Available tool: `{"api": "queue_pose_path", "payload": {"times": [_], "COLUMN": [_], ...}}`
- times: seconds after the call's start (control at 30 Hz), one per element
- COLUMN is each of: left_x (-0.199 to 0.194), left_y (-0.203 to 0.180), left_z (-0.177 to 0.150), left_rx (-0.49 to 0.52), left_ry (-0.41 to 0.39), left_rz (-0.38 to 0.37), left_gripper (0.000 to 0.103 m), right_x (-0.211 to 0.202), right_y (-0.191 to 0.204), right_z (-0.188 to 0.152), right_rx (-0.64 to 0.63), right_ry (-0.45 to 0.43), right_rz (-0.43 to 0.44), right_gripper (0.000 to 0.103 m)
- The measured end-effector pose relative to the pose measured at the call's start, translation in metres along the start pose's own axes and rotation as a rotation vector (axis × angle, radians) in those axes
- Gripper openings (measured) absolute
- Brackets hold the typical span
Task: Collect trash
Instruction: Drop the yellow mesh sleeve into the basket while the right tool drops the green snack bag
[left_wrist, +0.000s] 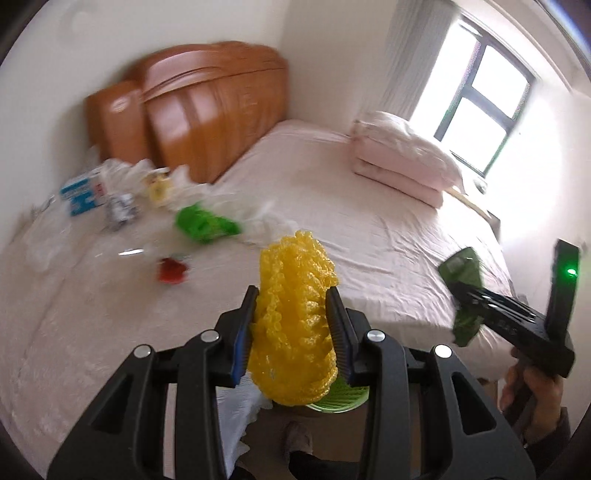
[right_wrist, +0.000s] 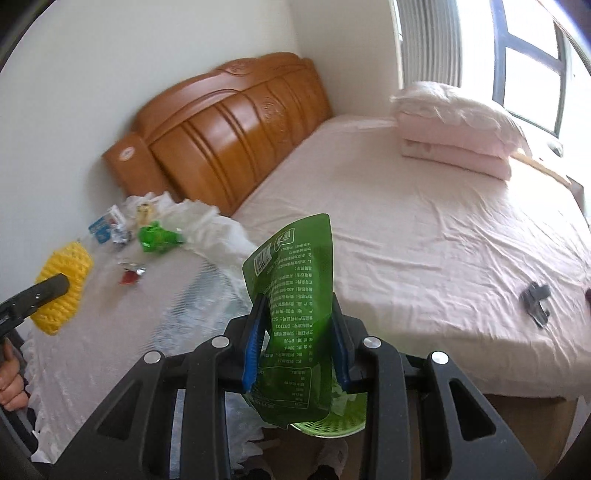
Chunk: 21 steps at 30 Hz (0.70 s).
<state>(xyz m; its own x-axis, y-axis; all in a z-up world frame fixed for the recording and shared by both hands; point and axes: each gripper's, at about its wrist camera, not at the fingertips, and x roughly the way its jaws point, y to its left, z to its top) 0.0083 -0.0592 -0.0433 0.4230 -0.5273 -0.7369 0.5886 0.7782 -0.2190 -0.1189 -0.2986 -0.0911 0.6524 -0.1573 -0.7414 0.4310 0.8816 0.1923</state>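
I've got the left gripper (left_wrist: 291, 314) clamped on a yellow foam net sleeve (left_wrist: 295, 314), right gripper (right_wrist: 297, 339) pinching a crumpled green printed pouch (right_wrist: 291, 295), both over the green basket (right_wrist: 332, 424) beside the bed (right_wrist: 406, 229)

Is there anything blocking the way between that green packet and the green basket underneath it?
Nothing visible. The green packet, held by the right gripper, hangs right above the green basket, whose open rim shows just below it with only crumpled white trash inside.
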Motion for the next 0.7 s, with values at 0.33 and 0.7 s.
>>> {"api": "queue_pose_path", "payload": {"times": [0.33, 0.7], "left_x": [0.021, 0.039], "left_y": [-0.057, -0.067], "left_z": [-0.009, -0.018], "left_rx": [0.073, 0.120], "left_ry": [0.043, 0.098], "left_rz": [-0.015, 0.005], "left_gripper": [0.037, 0.037], "right_x": [0.080, 0.143], "right_y": [-0.023, -0.038], "right_z": [-0.034, -0.071], "right_rx": [-0.035, 0.050], "right_ry": [0.171, 0.344], "right_rz": [-0.016, -0.053], "right_gripper": [0.034, 0.089]}}
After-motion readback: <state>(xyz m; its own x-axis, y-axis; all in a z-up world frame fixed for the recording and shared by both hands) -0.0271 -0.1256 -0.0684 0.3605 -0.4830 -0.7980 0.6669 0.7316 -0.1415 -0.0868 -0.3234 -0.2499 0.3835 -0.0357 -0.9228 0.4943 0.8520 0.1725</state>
